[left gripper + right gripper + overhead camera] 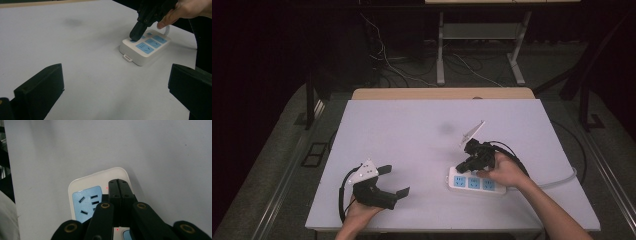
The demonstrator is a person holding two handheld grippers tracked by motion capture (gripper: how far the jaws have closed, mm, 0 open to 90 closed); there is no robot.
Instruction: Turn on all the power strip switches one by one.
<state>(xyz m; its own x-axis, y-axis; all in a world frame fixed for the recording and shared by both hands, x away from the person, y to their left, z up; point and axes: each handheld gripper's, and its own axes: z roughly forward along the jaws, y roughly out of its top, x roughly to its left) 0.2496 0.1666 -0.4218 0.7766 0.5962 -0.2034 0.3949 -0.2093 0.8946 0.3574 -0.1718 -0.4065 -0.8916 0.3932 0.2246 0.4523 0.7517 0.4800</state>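
There is one power strip (477, 183) on the table (412, 140), near the front edge on the person's right side. It is a white plastic box with round corners, and its top looks smooth. It has three blue squares in a row, each with small dark slots. One pale cord (562, 180) runs from its right end across the table. There are two grippers, both black and hard-looking. The right gripper (463, 167) has its two jaws pressed flat together with nothing between them. Its tip points down and touches the top of the strip at the left end, beside a blue square. The left gripper (396, 181) rests well apart from the strip, near the front left of the table. Its two blocky jaws stand wide apart and hold nothing. The table top is flat, plain and pale grey.
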